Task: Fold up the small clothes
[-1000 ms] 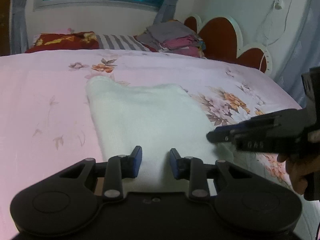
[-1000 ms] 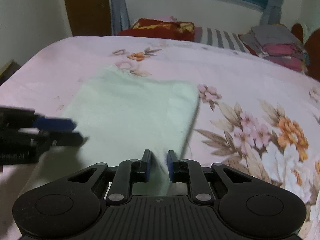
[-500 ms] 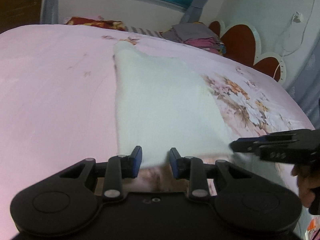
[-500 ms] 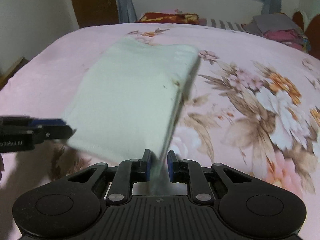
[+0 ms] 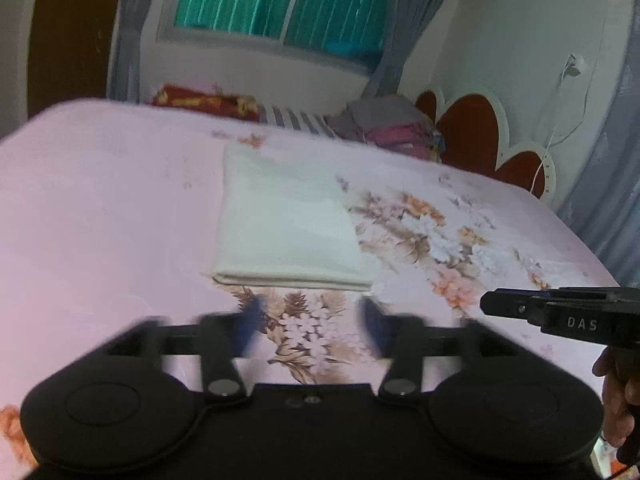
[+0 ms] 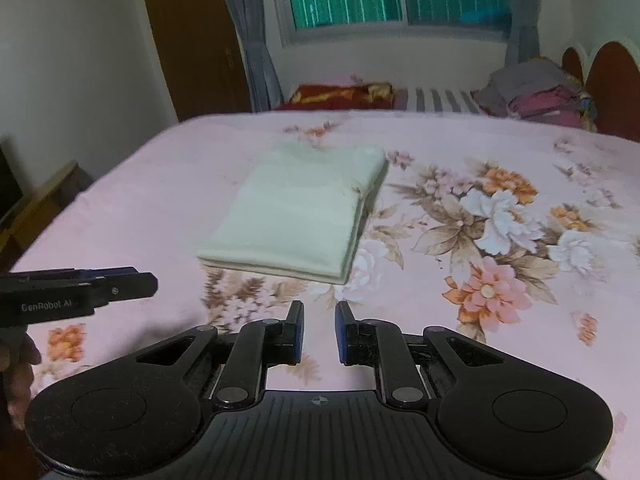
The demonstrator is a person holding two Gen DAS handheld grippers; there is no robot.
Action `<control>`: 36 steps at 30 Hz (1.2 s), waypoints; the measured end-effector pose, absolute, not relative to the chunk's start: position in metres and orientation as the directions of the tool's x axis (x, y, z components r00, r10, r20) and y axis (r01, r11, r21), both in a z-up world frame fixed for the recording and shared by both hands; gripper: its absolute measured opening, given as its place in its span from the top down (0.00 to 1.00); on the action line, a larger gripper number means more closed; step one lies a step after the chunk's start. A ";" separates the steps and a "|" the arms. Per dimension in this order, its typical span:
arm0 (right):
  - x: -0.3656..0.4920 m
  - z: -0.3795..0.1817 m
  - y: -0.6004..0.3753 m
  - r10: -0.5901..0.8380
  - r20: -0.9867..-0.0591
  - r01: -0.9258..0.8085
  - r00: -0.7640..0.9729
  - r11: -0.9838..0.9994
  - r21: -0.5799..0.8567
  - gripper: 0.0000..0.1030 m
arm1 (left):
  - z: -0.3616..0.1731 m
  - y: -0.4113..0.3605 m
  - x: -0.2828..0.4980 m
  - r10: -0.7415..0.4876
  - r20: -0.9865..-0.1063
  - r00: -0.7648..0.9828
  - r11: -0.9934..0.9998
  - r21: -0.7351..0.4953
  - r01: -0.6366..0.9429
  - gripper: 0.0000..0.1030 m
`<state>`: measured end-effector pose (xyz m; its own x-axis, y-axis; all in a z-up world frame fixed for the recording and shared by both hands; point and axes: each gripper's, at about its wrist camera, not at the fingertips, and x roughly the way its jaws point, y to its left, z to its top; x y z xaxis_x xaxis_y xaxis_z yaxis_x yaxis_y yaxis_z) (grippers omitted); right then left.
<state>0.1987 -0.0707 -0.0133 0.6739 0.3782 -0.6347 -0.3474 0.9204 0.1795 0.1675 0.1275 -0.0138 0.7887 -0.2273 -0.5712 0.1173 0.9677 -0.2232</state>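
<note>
1. the pale green folded garment (image 6: pixel 298 220) lies flat on the bed (image 6: pixel 500 152), on the pink floral bedsheet (image 5: pixel 100 208), doubled over so that two layers show along its near edge. it sits towards the middle of the bed, probably so that both sides can be reached.
2. the left gripper (image 5: pixel 308 320) hangs just short of the garment's near edge with its jaws spread wide and nothing between them. its blue pads are blurred, so it looks to be in motion. the wide gap suggests it has let the cloth go rather than that it is about to pinch it.
3. the right gripper (image 6: pixel 319 330) is also held nearer to the camera than the garment, a little apart from it, jaws parted by a narrow gap and empty. it faces the near right part of the garment.
4. in each view the other gripper comes in from the side at about the same height. i judge the two are worked as a pair, one to each near corner, which keeps a fold square.
5. the fold looks done or nearly so, as the edges line up fairly well. a slight ridge runs along the garment's right edge and may want smoothing.
6. beyond the garment, by the headboard (image 5: pixel 476 132), sits a stack of folded clothes (image 6: pixel 536 98), the likely place for finished pieces.
</note>
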 end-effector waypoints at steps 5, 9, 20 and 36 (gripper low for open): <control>0.156 0.013 -0.075 0.327 -0.588 -0.303 0.740 0.942 0.142 0.04 | 0.009 0.106 0.125 -0.187 -0.529 0.828 0.976 -0.196 0.095 0.01; 0.115 0.026 -0.077 0.255 -0.560 -0.254 0.788 0.964 0.082 0.00 | 0.027 0.087 0.085 -0.107 -0.495 0.862 0.993 -0.104 0.063 0.00; 0.051 0.037 -0.100 0.188 -0.527 -0.153 0.829 0.982 0.111 0.00 | 0.024 0.076 0.036 -0.047 -0.497 0.866 0.997 -0.072 0.013 0.00; 0.037 0.040 -0.092 0.201 -0.513 -0.180 0.834 0.980 0.089 0.00 | 0.029 0.073 0.026 -0.043 -0.492 0.870 0.998 -0.054 0.019 0.01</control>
